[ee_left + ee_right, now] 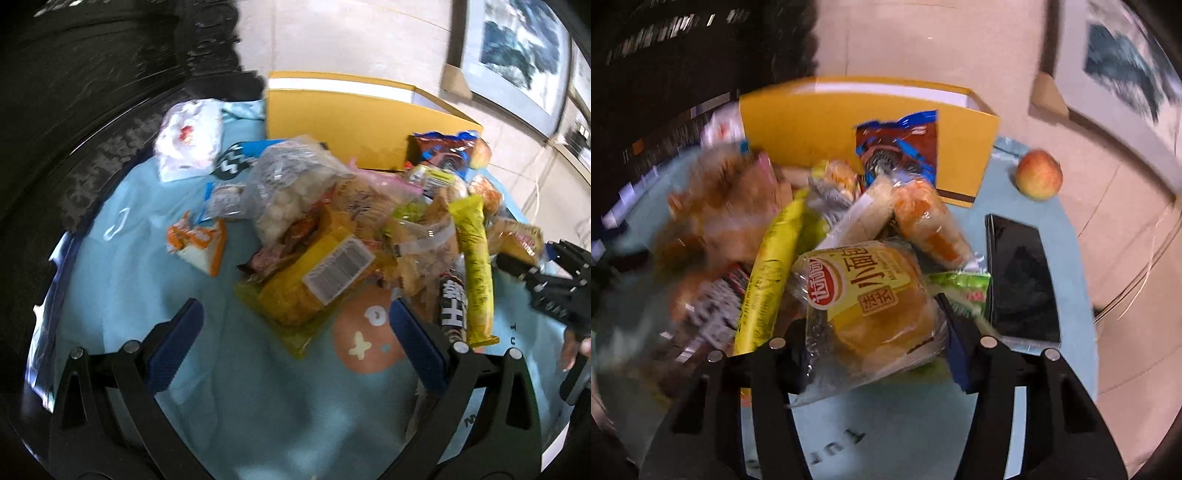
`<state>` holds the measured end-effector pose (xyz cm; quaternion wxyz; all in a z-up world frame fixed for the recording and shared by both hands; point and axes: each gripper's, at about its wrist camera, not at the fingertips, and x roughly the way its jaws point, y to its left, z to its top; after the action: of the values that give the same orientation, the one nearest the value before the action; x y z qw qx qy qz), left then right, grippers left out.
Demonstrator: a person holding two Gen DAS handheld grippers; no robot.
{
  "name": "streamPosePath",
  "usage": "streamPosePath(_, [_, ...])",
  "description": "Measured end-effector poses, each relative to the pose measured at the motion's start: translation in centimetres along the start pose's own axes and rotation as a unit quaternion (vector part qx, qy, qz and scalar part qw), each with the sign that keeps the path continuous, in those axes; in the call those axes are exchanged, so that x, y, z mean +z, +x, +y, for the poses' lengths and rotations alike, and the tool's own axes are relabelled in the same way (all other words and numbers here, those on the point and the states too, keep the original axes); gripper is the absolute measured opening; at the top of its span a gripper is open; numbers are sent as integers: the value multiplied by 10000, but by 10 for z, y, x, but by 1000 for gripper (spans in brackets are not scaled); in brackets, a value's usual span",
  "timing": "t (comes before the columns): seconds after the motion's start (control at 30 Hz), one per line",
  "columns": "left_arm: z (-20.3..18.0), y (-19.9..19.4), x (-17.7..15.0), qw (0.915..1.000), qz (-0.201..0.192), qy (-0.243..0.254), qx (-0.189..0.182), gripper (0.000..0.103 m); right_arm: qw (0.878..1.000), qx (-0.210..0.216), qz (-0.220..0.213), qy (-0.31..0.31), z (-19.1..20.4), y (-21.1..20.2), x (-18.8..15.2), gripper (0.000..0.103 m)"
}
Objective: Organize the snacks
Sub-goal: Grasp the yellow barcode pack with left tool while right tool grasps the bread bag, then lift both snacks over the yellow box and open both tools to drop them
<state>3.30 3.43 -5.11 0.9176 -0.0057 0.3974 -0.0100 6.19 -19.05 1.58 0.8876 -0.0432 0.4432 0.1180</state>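
Right gripper [875,332], tilted steeply down, clamps the bread packet [875,295]; left gripper [295,325] hovers agape.

The place is looking like a room in a home or a similar living space. A round table [1071,229] is wearing a light blue cloth with a cartoon print [364,334], and a heap of packaged snacks [332,236] is lying on it beside a yellow cardboard box [820,122]. A peach [1038,173] and a dark phone [1021,277] are resting on the same cloth. Pale floor tiles [923,44] are showing behind, and framed pictures [517,55] are standing at the right edge.
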Motion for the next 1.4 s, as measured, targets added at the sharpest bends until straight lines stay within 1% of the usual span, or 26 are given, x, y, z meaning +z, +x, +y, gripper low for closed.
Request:
streamPosePath(0.07, [-10, 4, 0, 9997, -41, 254, -13, 101, 9988, 240, -136, 406, -10, -12, -4, 57])
streamPosePath(0.13, [-21, 9, 2, 9985, -24, 554, 10, 101, 9969, 373, -223, 658, -16, -20, -7, 57])
streamPosePath(0.2, [-29, 16, 4, 9963, 40, 863, -19, 101, 9958, 435, -278, 759, -19, -27, -10, 57])
streamPosePath(0.3, [-34, 27, 7, 9949, 139, 1001, 1, 101, 9944, 591, -294, 823, -20, -35, -13, 57])
streamPosePath(0.33, [-33, 33, 8, 9952, 211, 958, -39, 101, 9944, 599, -308, 812, -19, -36, -13, 57])
streamPosePath(0.37, [-30, 38, 8, 9956, 285, 889, -77, 98, 9944, 607, -323, 804, -19, -38, -13, 57])
streamPosePath(0.4, [-28, 44, 8, 9957, 381, 839, -99, 90, 9941, 649, -344, 795, -18, -39, -12, 57])
streamPosePath(0.47, [-22, 53, 8, 9961, 450, 758, 39, 80, 9940, 691, -383, 753, -15, -41, -11, 57])
streamPosePath(0.53, [-18, 59, 9, 9961, 466, 707, 242, 59, 9942, 711, -396, 708, -12, -42, -11, 57])
streamPosePath(0.57, [-15, 58, 10, 9966, 460, 639, 253, 56, 9943, 711, -397, 689, -11, -43, -11, 57])
streamPosePath(0.6, [-12, 57, 11, 9971, 450, 577, 204, 50, 9945, 707, -390, 674, -10, -43, -11, 57])
streamPosePath(0.63, [-12, 55, 11, 9973, 424, 574, 199, 45, 9944, 716, -388, 670, -9, -44, -11, 57])
streamPosePath(0.73, [-11, 42, 11, 9977, 279, 602, 149, 43, 9944, 723, -408, 653, -7, -48, -12, 57])
streamPosePath(0.83, [-6, 20, 13, 9989, 54, 445, -99, 43, 9940, 740, -483, 638, -5, -56, -12, 57])
streamPosePath(0.9, [-2, -1, 15, 9987, -139, 281, -408, 43, 9935, 755, -543, 651, -6, -62, -12, 57])
streamPosePath(0.97, [-1, -18, 17, 9974, -328, 228, -598, 43, 9927, 786, -598, 698, -7, -66, -11, 57])
streamPosePath(1.13, [-4, -44, 33, 9949, -578, 203, -806, 43, 9907, 864, -756, 734, -6, -76, -3, 57])
streamPosePath(1.23, [-10, -49, 55, 9936, -663, 229, -887, 43, 9898, 835, -958, 637, -5, -83, 17, 57])
streamPosePath(1.27, [-11, -49, 69, 9935, -686, 165, -889, 43, 9896, 792, -1061, 566, -5, -85, 28, 57])
streamPosePath(1.33, [-17, -44, 92, 9934, -740, 134, -866, 43, 9888, 650, -1280, 398, -5, -84, 54, 57])
streamPosePath(1.4, [-22, -32, 127, 9934, -817, 27, -810, 43, 9876, 457, -1487, 191, -2, -77, 89, 57])
